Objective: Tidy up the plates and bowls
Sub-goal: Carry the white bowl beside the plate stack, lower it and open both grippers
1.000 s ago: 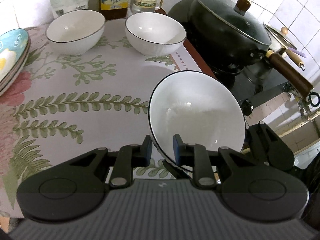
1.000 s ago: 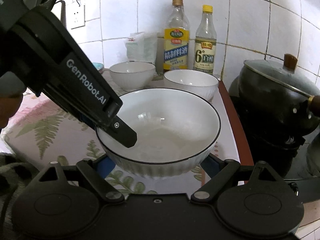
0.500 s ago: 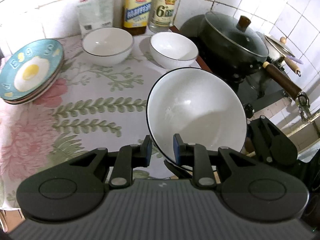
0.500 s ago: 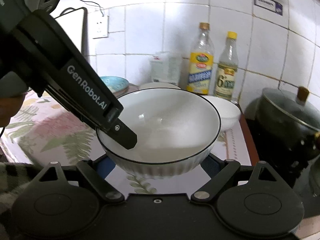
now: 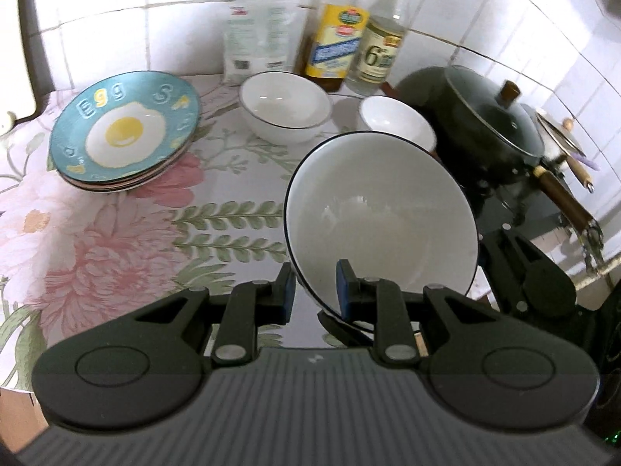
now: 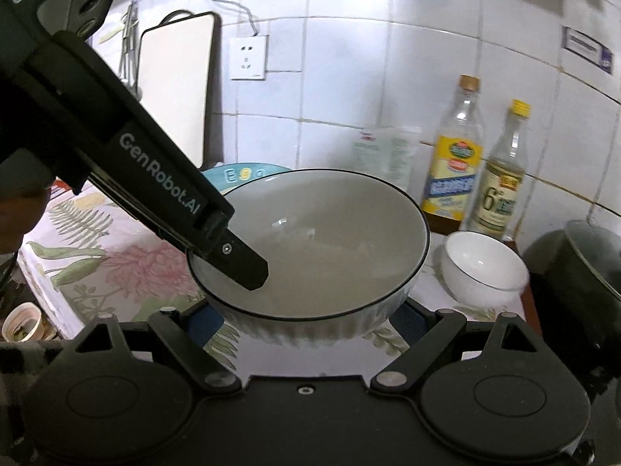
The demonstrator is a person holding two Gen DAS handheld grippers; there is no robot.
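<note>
- White glazed wall tiles point(image 6: 349, 77) with dark grout lines back the whole counter.
- A white wall socket point(image 6: 248, 57) sits on the tiles, with a thin cable running up from it.
- A pale board with a dark rim point(image 6: 174, 89) leans upright against the wall, left of the socket.
- A small blue label point(image 6: 588, 49) is stuck high on the tiles at the right.
- The counter wears a floral tablecloth point(image 5: 97, 252) with pink blooms and green fern fronds.
- Two seasoning bottles point(image 6: 454, 171) and a clear packet point(image 5: 258, 39) stand against the wall.
- A lidded black wok point(image 5: 489, 124) sits on the stove beside the counter, to its right.
</note>
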